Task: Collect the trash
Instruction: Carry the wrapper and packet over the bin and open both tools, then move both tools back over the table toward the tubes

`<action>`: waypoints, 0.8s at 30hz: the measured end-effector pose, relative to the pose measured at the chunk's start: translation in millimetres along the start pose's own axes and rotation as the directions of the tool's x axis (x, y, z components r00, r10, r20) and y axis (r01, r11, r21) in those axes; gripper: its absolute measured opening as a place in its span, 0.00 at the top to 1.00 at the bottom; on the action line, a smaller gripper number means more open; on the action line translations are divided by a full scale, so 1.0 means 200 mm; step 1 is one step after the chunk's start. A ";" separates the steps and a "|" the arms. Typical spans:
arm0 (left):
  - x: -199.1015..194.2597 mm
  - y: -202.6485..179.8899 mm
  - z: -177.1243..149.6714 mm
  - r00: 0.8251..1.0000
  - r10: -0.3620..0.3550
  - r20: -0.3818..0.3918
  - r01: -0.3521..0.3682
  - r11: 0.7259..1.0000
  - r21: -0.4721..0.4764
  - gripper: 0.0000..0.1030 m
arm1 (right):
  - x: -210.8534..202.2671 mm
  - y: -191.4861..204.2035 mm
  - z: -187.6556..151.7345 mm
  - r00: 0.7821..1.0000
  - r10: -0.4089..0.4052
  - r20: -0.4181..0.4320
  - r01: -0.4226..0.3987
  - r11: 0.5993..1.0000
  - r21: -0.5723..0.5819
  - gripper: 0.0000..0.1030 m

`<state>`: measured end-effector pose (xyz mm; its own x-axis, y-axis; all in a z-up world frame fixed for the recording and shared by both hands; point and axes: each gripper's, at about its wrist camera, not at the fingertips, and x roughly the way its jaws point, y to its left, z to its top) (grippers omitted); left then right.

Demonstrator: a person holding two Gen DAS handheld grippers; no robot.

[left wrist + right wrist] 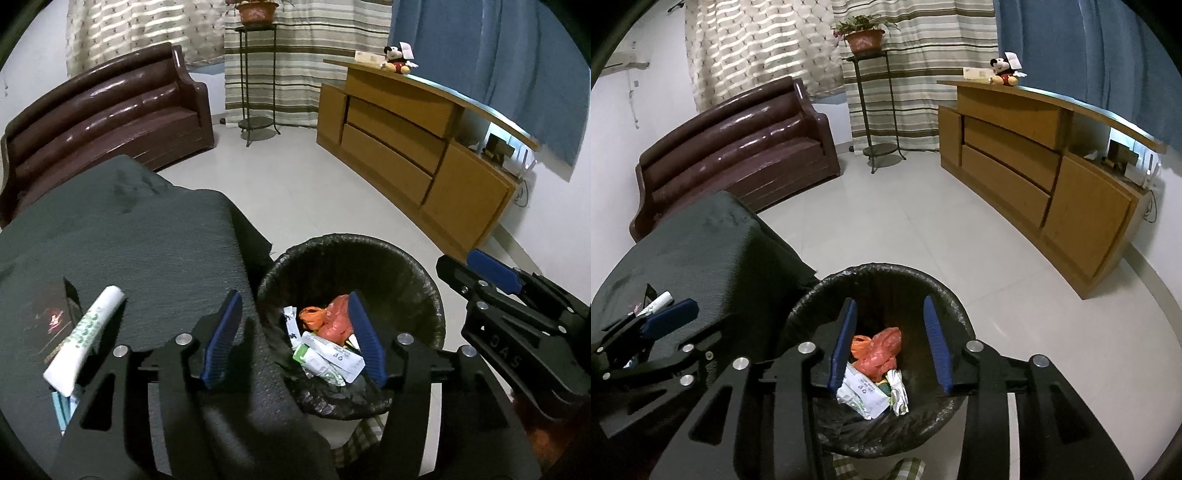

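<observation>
Both grippers hang over a black-lined trash bin (886,280), pointing down into it. Seen from the right wrist, the right gripper (892,343) has its blue pads (844,347) spread apart with nothing pressed between them; in the gap below lie an orange plastic bag (877,350) and crumpled white and green wrappers (864,393) resting on the bin's floor at lower centre of the frame. Seen from the left wrist, the left gripper (293,339) stands with its jaws wide apart and empty too, one pad over the edge of a dark cloth-covered table (147,240) at left, the other over the bin's mouth, where the same orange bag and wrappers lie. On the table at the lower left of that view a white tube with green print (86,338) lies tilted across a dark box (44,321), well apart from the bin. The right gripper enters this view at the right edge, beside the bin's rim. Farther back, a brown sofa (738,155) stands at upper left, a metal plant stand (877,110) with a potted plant (864,35) at upper centre before striped curtains, and a wooden cabinet (1052,177) with a plush toy (1003,72) on top at upper right, on a pale tiled floor (905,229).
</observation>
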<state>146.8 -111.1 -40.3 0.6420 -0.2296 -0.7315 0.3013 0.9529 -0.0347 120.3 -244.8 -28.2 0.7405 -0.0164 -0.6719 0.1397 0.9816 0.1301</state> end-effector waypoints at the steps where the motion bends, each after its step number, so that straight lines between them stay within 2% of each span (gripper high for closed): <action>1: -0.01 0.01 0.00 1.000 0.000 0.001 0.000 1.000 -0.005 0.42 | 0.00 0.00 0.00 1.000 0.003 0.001 -0.003 1.000 -0.002 0.60; 13: -0.28 0.24 -0.10 0.997 0.056 0.045 -0.053 0.997 -0.065 0.36 | -0.05 0.16 -0.02 0.998 0.062 -0.005 -0.062 0.997 -0.056 0.53; 24: -0.49 0.58 -0.21 0.976 0.207 0.071 -0.194 0.968 -0.160 0.31 | -0.08 0.47 -0.04 0.986 0.165 -0.037 -0.169 0.977 -0.133 0.53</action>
<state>89.2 30.2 -1.9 0.7386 -0.0406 -0.6729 0.0543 0.9985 -0.0007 116.4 -150.7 -11.3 0.7287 0.1530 -0.6675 -0.0761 0.9868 0.1431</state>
